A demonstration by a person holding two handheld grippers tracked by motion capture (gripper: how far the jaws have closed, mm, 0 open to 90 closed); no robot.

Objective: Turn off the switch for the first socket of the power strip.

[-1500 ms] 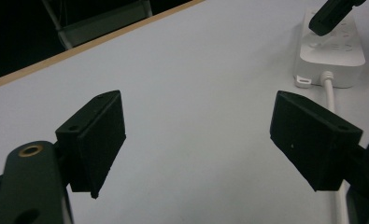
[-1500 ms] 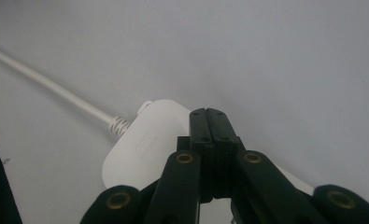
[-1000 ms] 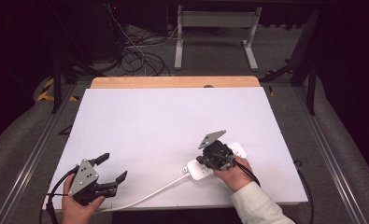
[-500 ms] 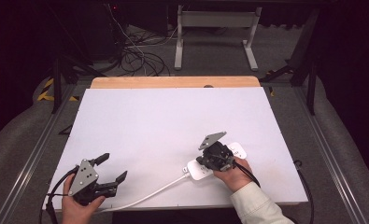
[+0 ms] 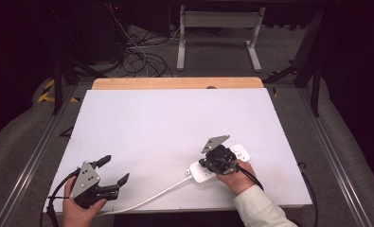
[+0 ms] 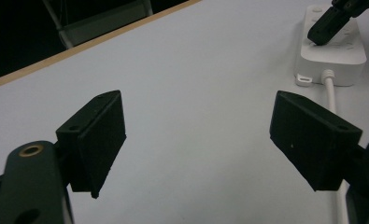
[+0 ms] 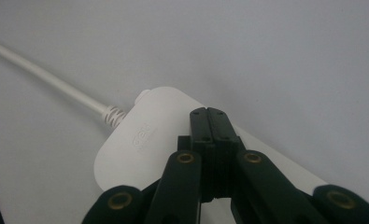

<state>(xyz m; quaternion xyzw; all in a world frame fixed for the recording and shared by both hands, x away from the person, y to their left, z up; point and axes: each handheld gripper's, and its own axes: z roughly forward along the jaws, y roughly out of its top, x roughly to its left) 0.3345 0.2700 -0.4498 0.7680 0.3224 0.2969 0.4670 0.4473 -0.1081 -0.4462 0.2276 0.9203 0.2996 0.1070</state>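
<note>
Two tongs: right tongs (image 5: pixel 212 163) clenched, tips pressing down on power strip (image 5: pixel 200 173), long axis diagonal on counter (image 5: pixel 175 123); left tongs (image 5: pixel 114 170) released, well apart.

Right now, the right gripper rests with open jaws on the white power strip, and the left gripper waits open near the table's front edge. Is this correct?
Not quite: the right gripper has its jaws shut, pressed together over the white power strip, as the right gripper view shows. The rest holds: the left gripper waits open near the front edge of the table.
</note>
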